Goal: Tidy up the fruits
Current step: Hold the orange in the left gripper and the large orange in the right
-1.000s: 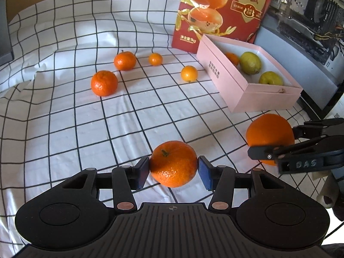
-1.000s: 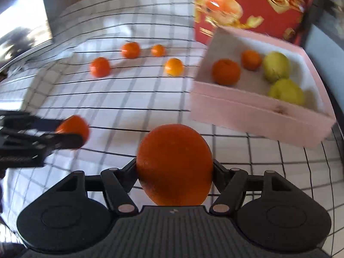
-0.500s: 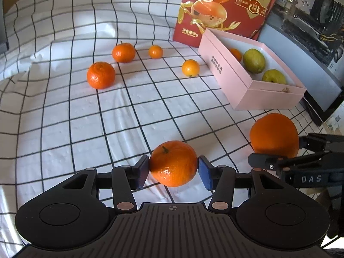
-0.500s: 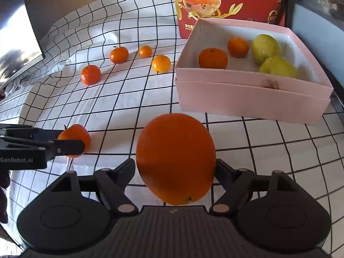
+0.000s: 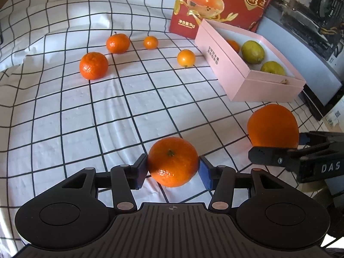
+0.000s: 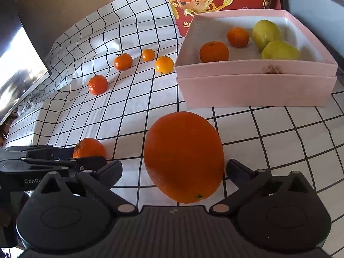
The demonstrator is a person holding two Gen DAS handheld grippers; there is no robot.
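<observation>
Left gripper (image 5: 173, 173) clamped on a mandarin (image 5: 173, 162), right gripper (image 6: 173, 171) opening around a large orange (image 6: 183, 157), second boxed mandarin (image 6: 214, 51) visible only from right wrist.

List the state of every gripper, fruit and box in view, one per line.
Left claw: shut on the stemmed orange mandarin.
Right claw: jaws opening, pads clear of the large smooth orange between them.
Pink cardboard box: lidless, holding four fruits.
Four small mandarins: loose on the checked cloth.
</observation>
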